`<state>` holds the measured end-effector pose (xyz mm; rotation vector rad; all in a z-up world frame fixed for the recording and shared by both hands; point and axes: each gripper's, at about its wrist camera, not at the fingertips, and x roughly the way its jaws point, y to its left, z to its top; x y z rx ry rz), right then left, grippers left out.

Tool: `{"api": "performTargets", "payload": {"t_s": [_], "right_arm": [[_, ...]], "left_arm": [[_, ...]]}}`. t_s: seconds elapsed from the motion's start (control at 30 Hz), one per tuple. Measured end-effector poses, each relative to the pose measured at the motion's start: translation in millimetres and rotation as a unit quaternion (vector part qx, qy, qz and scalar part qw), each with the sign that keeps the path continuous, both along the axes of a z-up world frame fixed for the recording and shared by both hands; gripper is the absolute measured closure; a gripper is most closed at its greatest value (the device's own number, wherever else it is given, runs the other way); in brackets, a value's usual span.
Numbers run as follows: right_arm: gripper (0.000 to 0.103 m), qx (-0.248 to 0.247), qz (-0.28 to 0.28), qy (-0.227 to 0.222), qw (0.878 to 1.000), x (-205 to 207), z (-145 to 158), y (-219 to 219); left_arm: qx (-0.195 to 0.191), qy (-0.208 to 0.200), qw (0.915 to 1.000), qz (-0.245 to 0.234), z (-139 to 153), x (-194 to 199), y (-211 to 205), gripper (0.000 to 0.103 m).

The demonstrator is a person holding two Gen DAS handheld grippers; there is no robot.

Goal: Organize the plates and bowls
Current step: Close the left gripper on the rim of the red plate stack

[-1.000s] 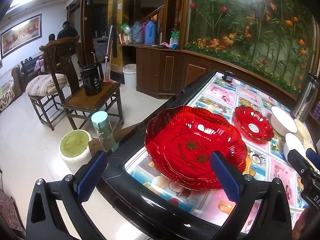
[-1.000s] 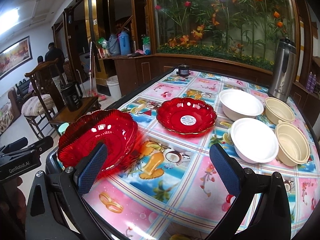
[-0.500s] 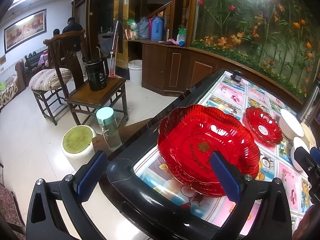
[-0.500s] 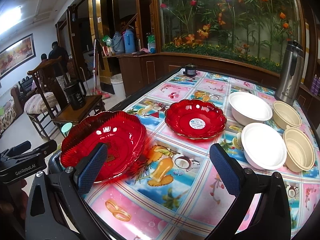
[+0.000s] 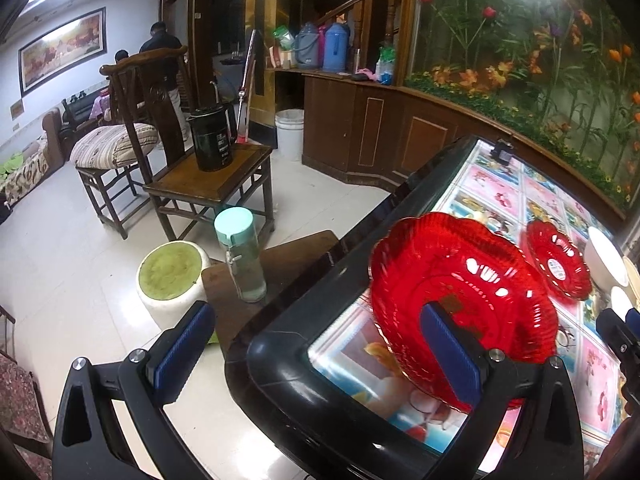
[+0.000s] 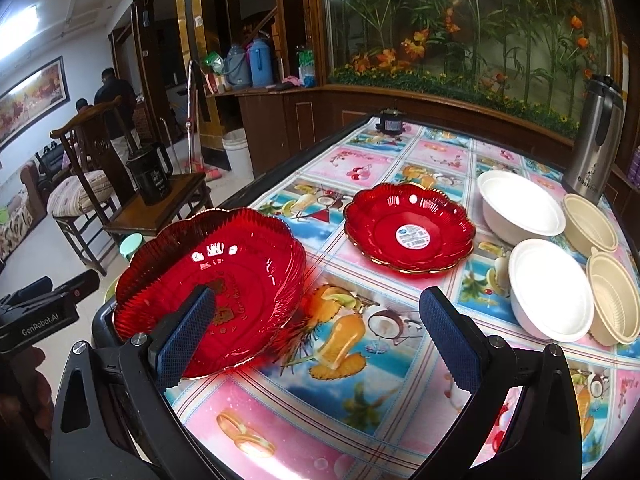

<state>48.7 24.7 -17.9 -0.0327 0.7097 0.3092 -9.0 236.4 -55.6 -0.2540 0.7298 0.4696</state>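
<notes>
Left wrist view: the left gripper [image 5: 320,354] has its fingers spread wide and holds nothing. Its left pad [image 5: 182,354] hangs over the floor beside the table [image 5: 280,376], and its right pad [image 5: 450,354] shows in front of the big red plate [image 5: 460,300]. That plate sits tilted at the table's near corner, over the fruit-print cloth [image 5: 596,380]. Whether the pad touches the plate I cannot tell. Beyond it lies a small red plate [image 5: 558,266] with a white sticker, and a white bowl [image 5: 606,258] shows at the far right edge. A bottle [image 5: 242,256] with a mint cap stands on a low stool off the table.

In the right wrist view the right gripper [image 6: 316,332] is also wide and empty, over the cloth between the big plate and the bowls. The small plate sits mid-table. To its right two white bowls [image 6: 550,288] and two cream bowls [image 6: 612,298] stand close together, with a steel flask [image 6: 596,136] behind them
</notes>
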Motion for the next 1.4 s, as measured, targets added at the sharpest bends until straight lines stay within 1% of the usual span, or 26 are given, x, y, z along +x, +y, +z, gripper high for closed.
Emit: {"api": "performTargets", "payload": {"t_s": [0.13,0.27,0.4,0.57,0.73,0.8,0.97,1.0,1.03,1.07,1.1,1.17,1.2,1.27,1.3,1.37,1.4], "right_arm": [[0.000,0.003,0.001,0.023,1.000,12.3,-9.7,6.2],[0.001,0.011,-0.003,0.057,0.998,28.9,-24.1,10.6],[0.001,0.030,-0.005,0.076,0.997,42.1,-30.8,10.4],[0.001,0.032,-0.005,0.089,0.995,55.8,-36.8,13.3],[0.004,0.029,-0.003,0.117,0.993,71.3,-50.6,20.7],[0.009,0.030,-0.002,0.129,0.991,76.4,-56.8,22.8],[0.030,0.032,0.001,0.176,0.984,88.5,-74.5,27.5],[0.030,0.029,0.000,0.173,0.984,88.7,-75.8,27.1],[0.034,0.024,0.000,0.168,0.985,88.3,-74.6,28.9],[0.041,0.025,0.002,0.169,0.985,88.8,-74.5,28.9],[0.043,0.022,0.005,0.169,0.985,88.8,-75.0,31.0],[0.055,0.011,0.002,0.162,0.987,88.6,-75.9,33.3],[0.060,0.009,0.003,0.158,0.987,88.0,-76.3,34.6],[0.075,0.023,0.013,0.157,0.987,87.3,-77.3,34.2],[0.078,0.038,0.017,0.160,0.986,85.6,-77.8,33.2],[0.081,0.049,0.020,0.159,0.986,86.2,-78.6,32.2],[0.082,0.047,0.023,0.156,0.986,85.7,-78.9,33.1]], "left_arm": [[-0.008,0.008,0.9999,0.000,-4.9,8.1,2.1,0.000],[-0.018,0.019,0.9996,-0.008,-10.0,20.9,-0.7,0.001],[-0.026,0.030,0.9991,-0.011,-15.0,33.9,-2.3,0.001],[-0.028,0.045,0.9985,-0.015,-21.1,45.1,-3.2,0.001],[-0.039,0.066,0.9970,-0.015,-30.5,53.8,0.4,0.001],[-0.041,0.072,0.9964,-0.017,-33.6,55.7,2.3,0.001],[-0.041,0.090,0.9949,-0.018,-41.0,61.1,1.6,0.001],[-0.039,0.092,0.9948,-0.018,-41.5,61.9,0.9,0.001],[-0.037,0.093,0.9948,-0.018,-42.3,62.3,0.3,0.002],[-0.036,0.093,0.9948,-0.020,-43.1,61.8,-0.3,0.005],[-0.038,0.094,0.9946,-0.023,-44.1,61.7,-0.1,0.007],[-0.044,0.097,0.9940,-0.027,-46.1,62.7,0.8,0.015],[-0.037,0.095,0.9945,-0.026,-45.2,62.2,0.6,0.019],[-0.029,0.092,0.9950,-0.027,-43.4,62.1,-0.2,0.030],[-0.028,0.090,0.9951,-0.028,-42.6,63.8,-0.3,0.033],[-0.021,0.086,0.9955,-0.034,-40.0,64.1,-3.0,0.051],[-0.019,0.085,0.9954,-0.040,-38.9,64.3,-5.5,0.056]]}}
